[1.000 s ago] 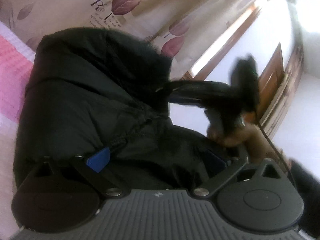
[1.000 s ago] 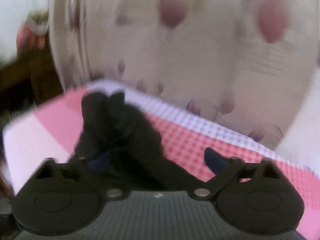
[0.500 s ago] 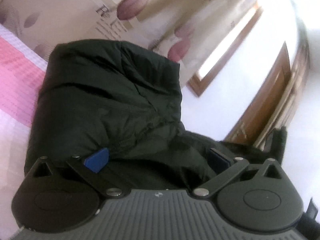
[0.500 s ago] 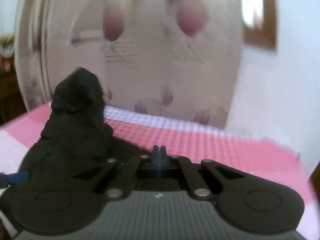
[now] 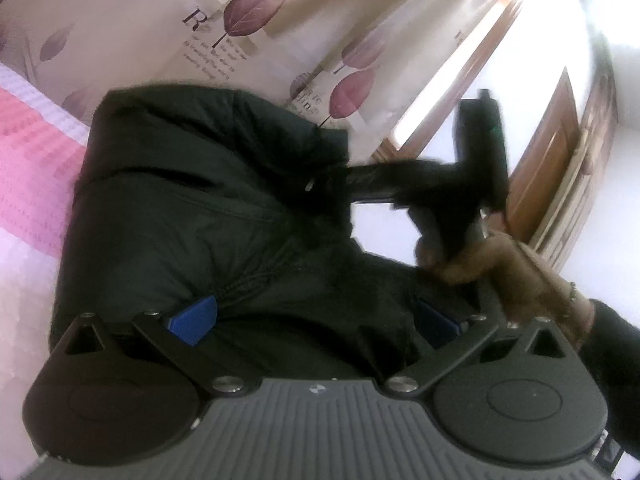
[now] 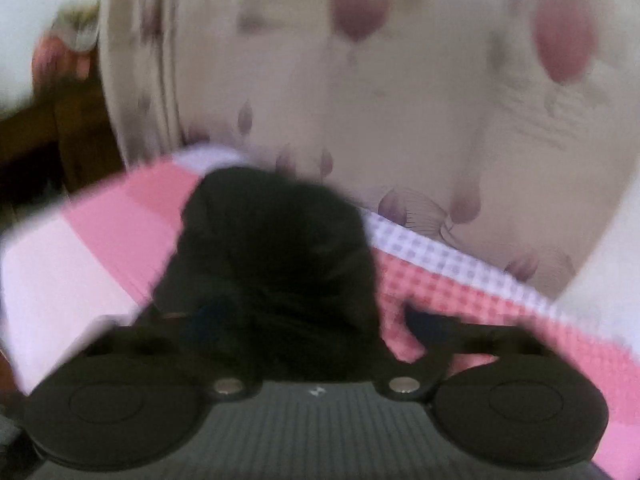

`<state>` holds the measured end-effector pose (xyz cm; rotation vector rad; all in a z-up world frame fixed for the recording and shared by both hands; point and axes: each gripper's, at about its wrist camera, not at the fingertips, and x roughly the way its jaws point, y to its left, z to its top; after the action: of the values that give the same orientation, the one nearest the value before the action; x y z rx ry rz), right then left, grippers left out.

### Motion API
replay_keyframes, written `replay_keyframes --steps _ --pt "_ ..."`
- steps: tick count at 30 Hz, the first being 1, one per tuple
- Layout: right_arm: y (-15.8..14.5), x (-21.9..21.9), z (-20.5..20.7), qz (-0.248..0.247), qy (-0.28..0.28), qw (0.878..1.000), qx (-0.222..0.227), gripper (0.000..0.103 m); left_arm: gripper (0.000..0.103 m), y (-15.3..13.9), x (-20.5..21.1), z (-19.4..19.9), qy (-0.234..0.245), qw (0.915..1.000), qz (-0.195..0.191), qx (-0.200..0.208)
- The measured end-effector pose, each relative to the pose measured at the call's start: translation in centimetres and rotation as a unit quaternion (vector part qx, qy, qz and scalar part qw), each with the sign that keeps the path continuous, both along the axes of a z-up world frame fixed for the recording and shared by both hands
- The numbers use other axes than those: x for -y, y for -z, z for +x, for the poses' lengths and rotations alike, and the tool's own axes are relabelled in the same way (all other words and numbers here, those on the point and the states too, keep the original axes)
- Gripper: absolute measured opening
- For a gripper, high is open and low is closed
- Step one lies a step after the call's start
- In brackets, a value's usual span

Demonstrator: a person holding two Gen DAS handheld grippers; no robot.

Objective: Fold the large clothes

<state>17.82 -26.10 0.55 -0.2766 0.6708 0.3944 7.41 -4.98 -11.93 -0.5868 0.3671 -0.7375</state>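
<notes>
Left wrist view shows one pink checked bedspread (image 5: 28, 168), and on it one bulky black jacket (image 5: 192, 232), heaped and bunched against the one leaf-print curtain (image 5: 248, 20) behind it. One left gripper (image 5: 312, 324) sits low against the jacket's near side, its two blue pads spread wide with jacket cloth bulging between them, not pinched. Beyond the jacket's far edge, one right gripper (image 5: 320, 184) reaches into the cloth, carried by one bare hand (image 5: 492, 264). Its jaws are opening; in the blurred right wrist view they stand apart with jacket (image 6: 280, 264) between them.
</notes>
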Motion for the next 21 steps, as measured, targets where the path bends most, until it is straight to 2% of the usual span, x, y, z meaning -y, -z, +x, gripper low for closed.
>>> replay_keyframes --steps 2,3,6,9,12,17,19,21 --pt "-0.7 -0.1 -2.7 -0.023 -0.028 0.998 0.054 0.012 0.103 -0.1 -0.6 -0.1 -0.004 0.9999 -0.011 -0.005" --pt "-1.5 0.4 -3.5 -0.008 -0.022 0.998 0.065 0.011 0.103 0.0 -0.9 -0.2 -0.004 0.9997 -0.021 -0.009" --pt "-2.5 3.5 -6.8 0.027 0.016 0.994 0.105 0.010 0.103 -0.3 -1.9 -0.4 -0.004 0.9985 -0.050 -0.021" --pt "-1.1 6.4 -9.2 0.051 0.062 0.989 0.123 0.010 0.103 -0.4 -1.7 -0.2 -0.013 0.9986 -0.034 -0.038" --pt "1.4 10.3 -9.5 0.130 0.110 0.979 0.111 0.009 0.103 0.1 -1.6 0.4 -0.020 0.9978 -0.035 -0.053" --pt "6.7 15.3 -8.2 0.271 0.157 0.948 0.051 0.009 0.103 0.0 -1.4 1.0 -0.030 0.9972 -0.019 -0.066" --pt "8.0 16.2 -7.5 0.293 0.155 0.943 0.041 0.010 0.103 -0.8 -1.3 1.0 -0.034 0.9972 -0.011 -0.066" --pt "8.8 16.1 -6.4 0.293 0.148 0.944 0.030 0.011 0.103 -1.8 -0.5 1.4 -0.027 0.9977 0.008 -0.062"
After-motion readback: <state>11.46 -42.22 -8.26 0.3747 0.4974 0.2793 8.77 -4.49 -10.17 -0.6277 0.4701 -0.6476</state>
